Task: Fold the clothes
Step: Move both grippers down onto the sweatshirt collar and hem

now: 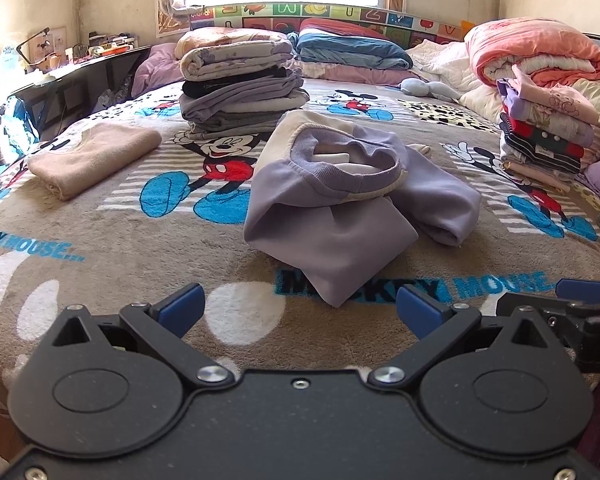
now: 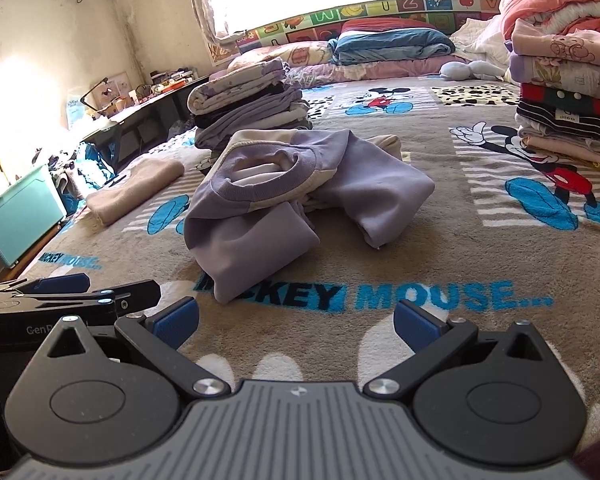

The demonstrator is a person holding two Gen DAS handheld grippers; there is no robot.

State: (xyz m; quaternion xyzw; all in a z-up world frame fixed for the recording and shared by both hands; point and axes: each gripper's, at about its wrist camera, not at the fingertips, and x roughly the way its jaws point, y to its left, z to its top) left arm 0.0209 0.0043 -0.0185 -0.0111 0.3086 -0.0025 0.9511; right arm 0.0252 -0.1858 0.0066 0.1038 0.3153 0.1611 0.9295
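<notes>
A lilac and cream sweatshirt [image 1: 332, 216] [image 2: 260, 200] lies loosely bundled in the middle of the bed, its neck opening facing up. My left gripper [image 1: 300, 310] hovers just short of the garment's near corner, open with nothing between its blue pads. My right gripper [image 2: 296, 320] is also open and holds nothing, a little short of the same near edge. Each gripper shows at the edge of the other's view: the right gripper [image 1: 580, 308] at the right of the left wrist view, the left gripper [image 2: 60, 292] at the left of the right wrist view.
A folded beige garment [image 1: 92, 156] lies left of the sweatshirt. A tall stack of folded clothes [image 1: 240, 84] stands behind it, another stack [image 1: 548, 128] at the right. Pillows and quilts [image 1: 352, 48] line the headboard. A dark desk [image 1: 72, 80] and a teal box [image 2: 20, 216] flank the bed's left side.
</notes>
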